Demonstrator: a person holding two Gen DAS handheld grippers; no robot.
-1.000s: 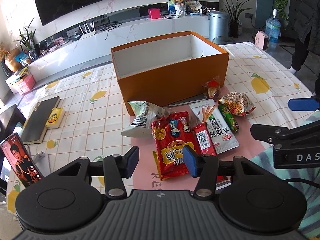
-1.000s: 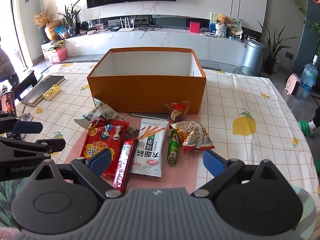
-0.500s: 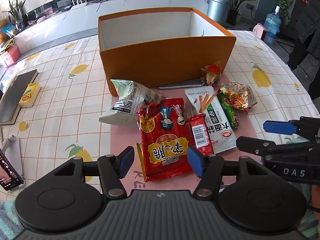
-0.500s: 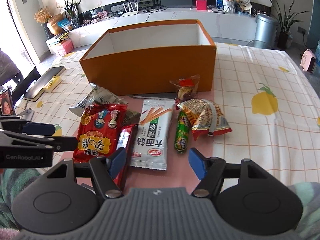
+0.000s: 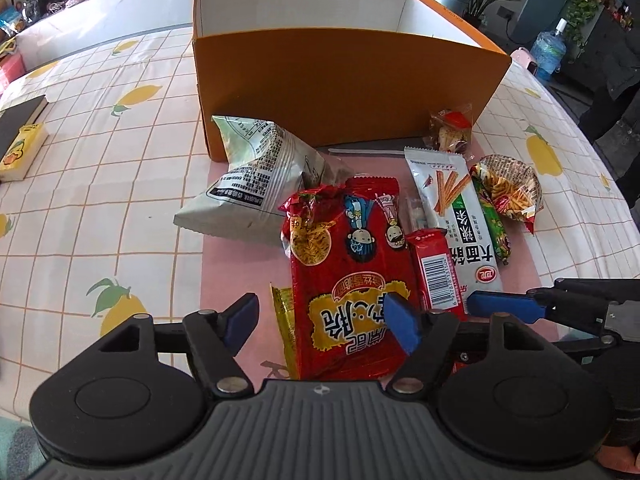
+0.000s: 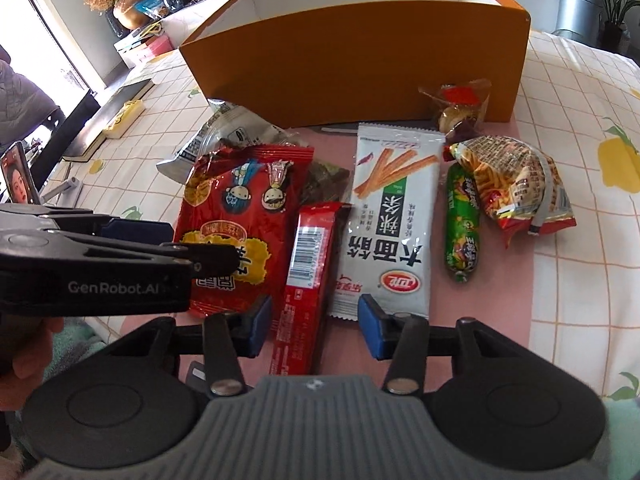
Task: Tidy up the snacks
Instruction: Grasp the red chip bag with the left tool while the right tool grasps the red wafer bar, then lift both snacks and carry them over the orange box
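An open orange box [image 5: 340, 92] stands behind a spread of snacks on a pink mat [image 5: 236, 272]. My left gripper [image 5: 320, 320] hangs low over the near end of the big red noodle packet [image 5: 344, 264]. Its jaws are opening and its pads are clear of the packet. My right gripper [image 6: 315, 328] straddles the near end of a narrow red bar [image 6: 308, 256]. Its jaws are closing, and a gap still shows on each side of the bar. A white stick-snack packet [image 6: 392, 220], a green sausage [image 6: 462, 220] and a crinkled snack bag [image 6: 516, 180] lie to the right.
A grey-white chip bag [image 5: 252, 176] and a small clear packet [image 5: 450, 128] lie against the box front. A dark book with a yellow box [image 5: 20, 148] and a phone on a stand [image 6: 16, 176] sit at the left. A person in dark clothes [image 5: 616, 80] stands at the right.
Both grippers have come down and forward toward the snacks. The left jaws have widened over the big red packet. The right jaws have narrowed around the red bar.
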